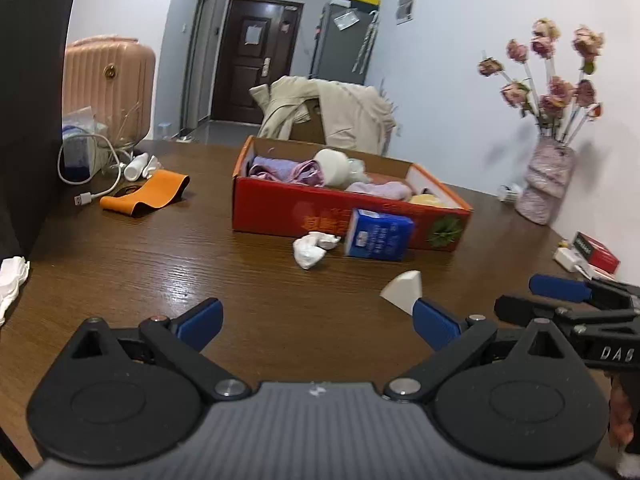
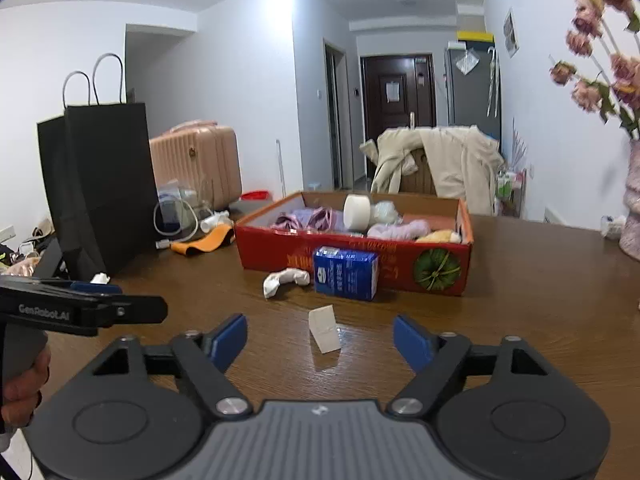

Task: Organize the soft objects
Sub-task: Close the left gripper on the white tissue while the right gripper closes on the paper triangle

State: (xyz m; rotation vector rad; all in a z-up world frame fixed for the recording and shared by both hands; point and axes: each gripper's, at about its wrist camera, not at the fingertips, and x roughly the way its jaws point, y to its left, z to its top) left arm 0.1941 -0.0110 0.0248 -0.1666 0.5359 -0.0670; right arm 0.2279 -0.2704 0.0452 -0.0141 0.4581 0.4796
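A red cardboard box (image 1: 280,208) (image 2: 280,252) on the wooden table holds purple cloths (image 1: 280,168) (image 2: 312,218), a white roll (image 1: 334,166) (image 2: 357,211) and a yellow soft item (image 2: 438,236). In front of it lie a crumpled white sock (image 1: 312,250) (image 2: 284,280), a blue tissue pack (image 1: 378,236) (image 2: 346,272) and a white wedge sponge (image 1: 402,290) (image 2: 324,332). My left gripper (image 1: 316,320) is open and empty. My right gripper (image 2: 320,340) is open, with the wedge between and just beyond its fingers; it also shows in the left wrist view (image 1: 560,292).
An orange strap (image 1: 148,194) (image 2: 204,242), a white cable (image 1: 92,184) and a black paper bag (image 2: 100,188) are at the left. A vase of dried flowers (image 1: 548,176) stands at the right wall. A red packet (image 1: 596,252) lies at the right edge. White cloth (image 1: 12,280) lies at the left edge.
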